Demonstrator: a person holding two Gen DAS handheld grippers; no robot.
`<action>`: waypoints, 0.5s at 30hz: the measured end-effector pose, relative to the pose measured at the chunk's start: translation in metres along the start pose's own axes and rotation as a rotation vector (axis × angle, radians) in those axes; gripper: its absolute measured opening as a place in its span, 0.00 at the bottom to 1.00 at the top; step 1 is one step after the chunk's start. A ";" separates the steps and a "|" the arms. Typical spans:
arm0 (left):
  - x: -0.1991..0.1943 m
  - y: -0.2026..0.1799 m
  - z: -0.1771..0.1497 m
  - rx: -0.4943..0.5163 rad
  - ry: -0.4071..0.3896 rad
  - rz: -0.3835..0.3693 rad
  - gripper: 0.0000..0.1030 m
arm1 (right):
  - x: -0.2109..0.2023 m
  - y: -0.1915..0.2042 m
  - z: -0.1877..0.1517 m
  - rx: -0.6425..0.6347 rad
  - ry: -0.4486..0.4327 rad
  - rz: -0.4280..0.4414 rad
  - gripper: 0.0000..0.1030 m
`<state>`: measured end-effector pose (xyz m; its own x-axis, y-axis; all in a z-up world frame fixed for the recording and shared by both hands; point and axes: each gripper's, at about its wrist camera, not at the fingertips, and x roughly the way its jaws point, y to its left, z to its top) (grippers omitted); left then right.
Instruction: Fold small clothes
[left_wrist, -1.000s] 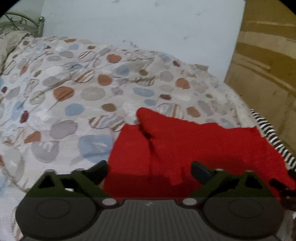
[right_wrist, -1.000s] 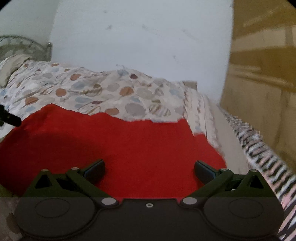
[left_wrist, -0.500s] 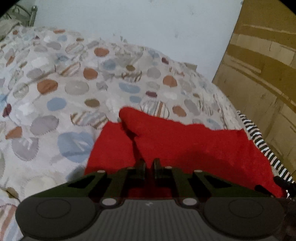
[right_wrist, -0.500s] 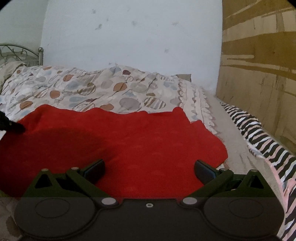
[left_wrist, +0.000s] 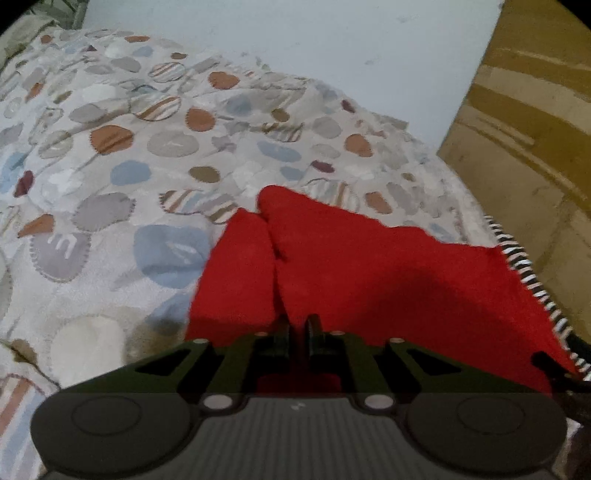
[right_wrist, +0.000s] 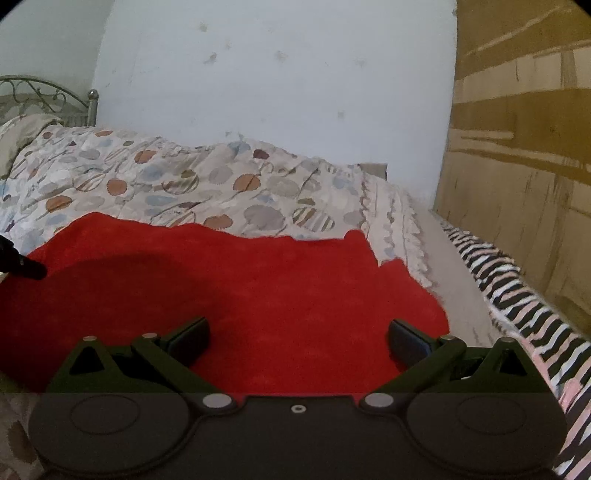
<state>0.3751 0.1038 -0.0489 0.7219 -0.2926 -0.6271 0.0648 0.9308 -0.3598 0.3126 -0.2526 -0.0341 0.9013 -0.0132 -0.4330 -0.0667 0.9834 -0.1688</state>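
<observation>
Pinching the near hem of the red garment (left_wrist: 369, 273), the left gripper (left_wrist: 297, 332) has its jaws nearly together w/ red cloth between the pads; they've just been closing onto it. Right gripper (right_wrist: 297, 338) hovers w/ jaws wide apart, nothing between them, red cloth lying underneath.

Garment loc: spread on the patterned quilt (left_wrist: 147, 155) of a bed. In left wrist view it fills 3 to 6 o'clock, a fold or seam ridge running from centre toward 12. In right wrist view it spans 9 to 3 across the middle, right corner at approx 3 o'clock just beside a zebra-striped cloth (right_wrist: 517, 295).

Handling (judgement): looks like fleece or terry, fuzzy nap, soft, light, no stiffness, so it'll drape and sag once lifted, prob. clings a bit to the quilt rather than sliding. Not fragile. Best grab pts = corners or hem edges, one per gripper, so the fold line stays straight; the right one should prob. take the near edge toward 3 o'clock to match the left pinch.

Materials/shapes: quilt is cotton-like, puffy, w/ stitched round patches in rust, blue, grey and stripes. White wall (right_wrist: 277, 92) at 12, brown wood-look panel (right_wrist: 517, 147) at 2 o'clock, curled metal bedframe (right_wrist: 44, 96) at 10. Grippers are dark green plastic, ribbed body.
</observation>
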 end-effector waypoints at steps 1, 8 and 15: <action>-0.002 0.000 0.001 -0.011 0.000 -0.015 0.13 | -0.001 0.001 0.001 -0.005 -0.009 -0.003 1.00; -0.025 -0.002 -0.003 -0.037 -0.068 -0.004 0.73 | -0.004 0.005 0.010 -0.033 -0.055 -0.010 1.00; -0.057 0.011 -0.021 -0.074 -0.171 0.074 1.00 | 0.005 0.012 0.015 -0.104 -0.080 -0.014 1.00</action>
<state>0.3199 0.1258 -0.0315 0.8295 -0.1767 -0.5297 -0.0392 0.9278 -0.3709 0.3225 -0.2384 -0.0245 0.9334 -0.0087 -0.3588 -0.0939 0.9589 -0.2677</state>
